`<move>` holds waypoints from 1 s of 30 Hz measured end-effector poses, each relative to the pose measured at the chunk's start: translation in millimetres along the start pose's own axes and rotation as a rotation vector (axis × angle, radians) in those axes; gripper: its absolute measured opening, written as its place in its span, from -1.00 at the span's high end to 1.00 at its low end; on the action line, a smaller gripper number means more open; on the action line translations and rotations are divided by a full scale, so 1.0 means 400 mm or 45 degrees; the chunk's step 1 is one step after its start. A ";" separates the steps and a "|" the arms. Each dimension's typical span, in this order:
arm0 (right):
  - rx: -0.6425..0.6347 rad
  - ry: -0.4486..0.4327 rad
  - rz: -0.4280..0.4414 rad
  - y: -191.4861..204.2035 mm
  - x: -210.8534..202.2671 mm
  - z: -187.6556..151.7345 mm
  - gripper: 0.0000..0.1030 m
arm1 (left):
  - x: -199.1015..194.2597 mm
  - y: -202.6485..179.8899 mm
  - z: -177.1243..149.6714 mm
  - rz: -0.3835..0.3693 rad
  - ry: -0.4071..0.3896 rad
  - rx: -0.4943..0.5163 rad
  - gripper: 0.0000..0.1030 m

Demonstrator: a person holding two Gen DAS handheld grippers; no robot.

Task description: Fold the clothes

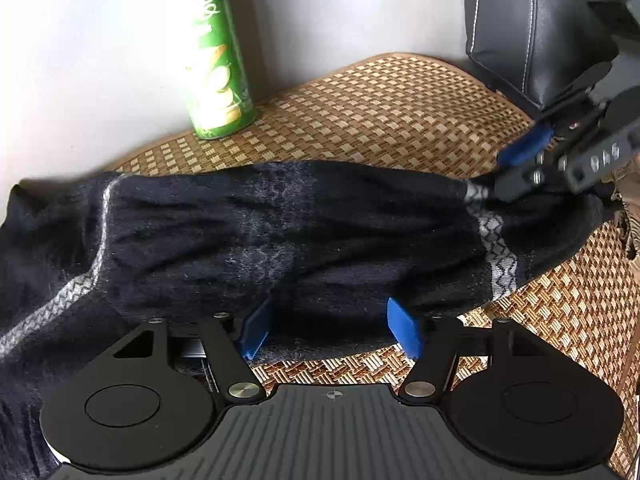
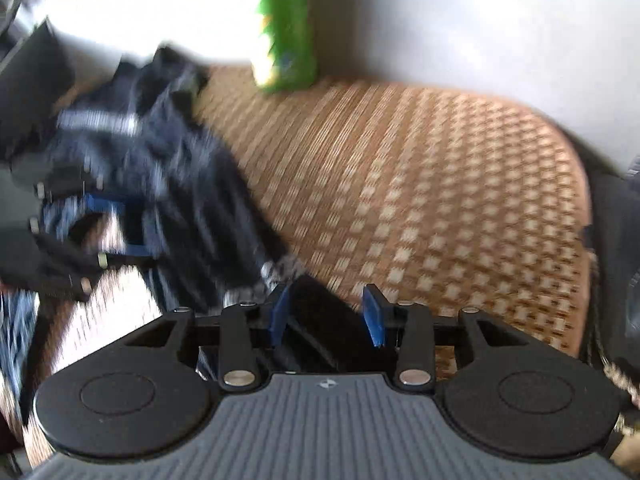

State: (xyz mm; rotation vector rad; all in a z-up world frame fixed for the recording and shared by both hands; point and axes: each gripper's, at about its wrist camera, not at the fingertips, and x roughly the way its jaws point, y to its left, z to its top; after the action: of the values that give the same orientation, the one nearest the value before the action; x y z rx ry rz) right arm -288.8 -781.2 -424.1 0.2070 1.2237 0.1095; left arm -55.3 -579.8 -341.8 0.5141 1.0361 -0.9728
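Nearest the left wrist camera, the left gripper (image 1: 330, 326) points steeply down with its blue pads (image 1: 404, 330) set wide apart, straddling the near edge of the dark sweater (image 1: 280, 232); the cloth lies between them, but neither pad visibly presses on it, so nothing looks clamped. The sweater, black with grey patterned bands, stretches across the woven mat (image 1: 380, 96) from about nine o'clock to three o'clock of that view, rumpled and partly bunched. At its far right end, near two to three o'clock, the right gripper (image 1: 516, 168) meets the cloth, one blue pad showing above the fabric tip and the other hidden, so from here a hold on it cannot be confirmed. In the blurred right wrist view, its own blue fingers (image 2: 372, 320) stand moderately apart with dark cloth between them at six o'clock; whether they pinch it I cannot tell. Beyond, the sweater trails off toward ten o'clock, where the left gripper shows as a smear. Farther back on the mat, a green chip can (image 1: 218, 52) stands upright at eleven o'clock against the pale wall (image 1: 340, 8), and a dark leather cushion (image 1: 536, 24) sits at one o'clock
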 end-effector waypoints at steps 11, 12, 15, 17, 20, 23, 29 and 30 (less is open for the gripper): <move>0.342 -0.091 -0.199 -0.099 -0.022 0.000 1.00 | 0.014 -0.009 -0.010 -0.004 -0.023 0.039 -0.62; 0.347 -0.140 -0.167 -0.091 -0.038 0.000 0.93 | 0.015 -0.010 -0.010 -0.004 -0.024 0.039 -0.63; 0.288 -0.284 -0.028 -0.038 -0.078 0.013 0.89 | 0.020 -0.012 -0.007 -0.002 -0.025 0.032 -0.67; 0.220 -0.249 0.060 -0.002 -0.062 0.025 0.89 | 0.021 -0.014 -0.005 -0.002 -0.022 0.033 -0.69; 0.119 -0.076 -0.023 0.030 0.020 0.027 0.82 | 0.025 -0.017 -0.001 0.002 -0.017 0.059 -0.69; 0.235 -0.119 -0.089 0.010 0.037 0.021 0.90 | 0.009 -0.013 0.008 -0.002 -0.009 0.059 -0.62; 0.223 -0.253 -0.196 -0.018 -0.126 -0.023 -0.08 | -0.108 0.022 -0.018 -0.073 -0.071 -0.040 -0.63; 0.195 -0.243 -0.227 -0.030 -0.147 -0.034 -0.08 | -0.112 0.020 -0.029 -0.089 -0.058 -0.047 -0.63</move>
State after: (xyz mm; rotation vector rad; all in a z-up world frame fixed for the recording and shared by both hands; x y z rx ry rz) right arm -321.9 -802.8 -377.1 0.2350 1.0549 -0.1563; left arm -61.3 -548.1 -307.7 0.4260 1.0348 -1.0210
